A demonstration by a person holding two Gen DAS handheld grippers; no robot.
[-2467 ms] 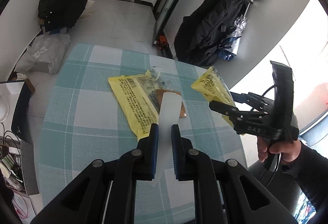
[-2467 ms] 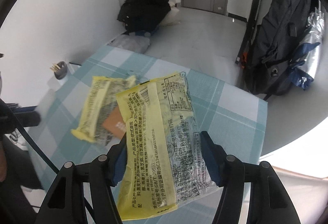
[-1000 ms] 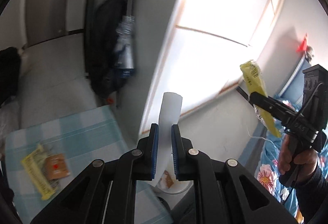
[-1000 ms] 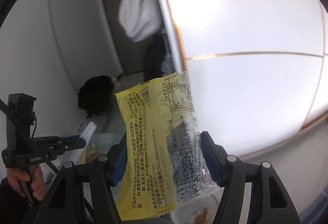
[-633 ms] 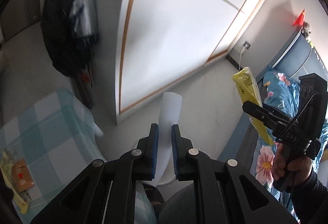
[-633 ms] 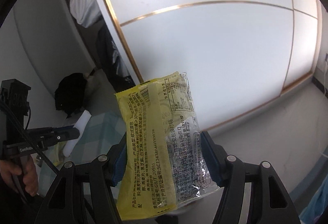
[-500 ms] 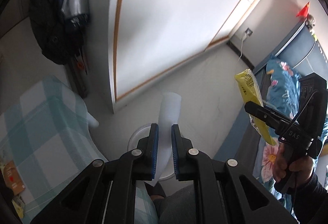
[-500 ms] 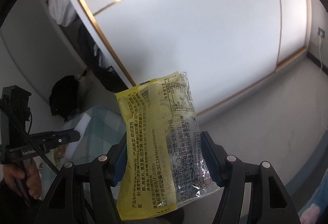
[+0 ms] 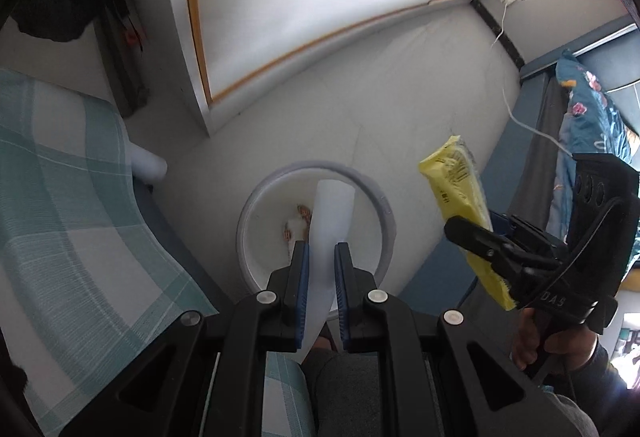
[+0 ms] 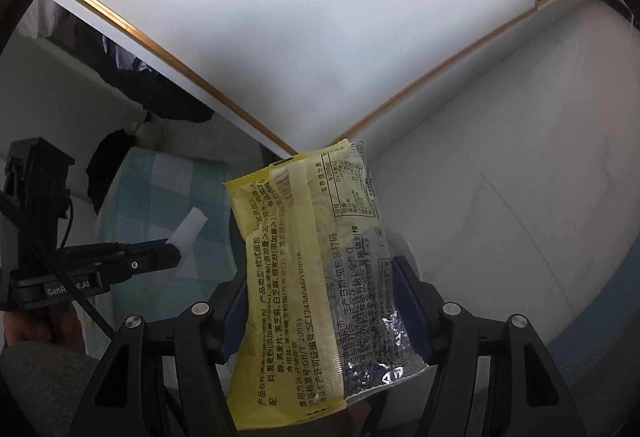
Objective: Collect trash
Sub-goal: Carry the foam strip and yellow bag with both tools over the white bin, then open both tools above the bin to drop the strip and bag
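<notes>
Down on the floor [image 9: 400, 109], right beside the table [image 9: 60, 221] with its checked cloth, a round white bin [image 9: 384, 213] can be seen from the left wrist view, with a bit of crumpled trash [image 9: 296, 227] already lying in it. The left gripper [image 9: 320, 265] is pointed steeply down over the bin, its fingers [image 9: 301, 269] closed tight on a white strip [image 9: 330, 221] that sticks out past the tips, above the bin's opening. Off to the right of the bin, the right gripper [image 9: 480, 233] is held by a hand [image 9: 560, 345], and a yellow wrapper [image 9: 454, 185] is pinched in it, up in the air and not over the bin as far as can be told. From the right wrist view, the wrapper [image 10: 312, 277] is gripped across its width between the blue fingers [image 10: 410, 301], printed side facing the camera, partly clear on the right. The left gripper [image 10: 172, 257] and strip [image 10: 188, 229] show up at the left there, with the table [image 10: 152, 189] behind.
</notes>
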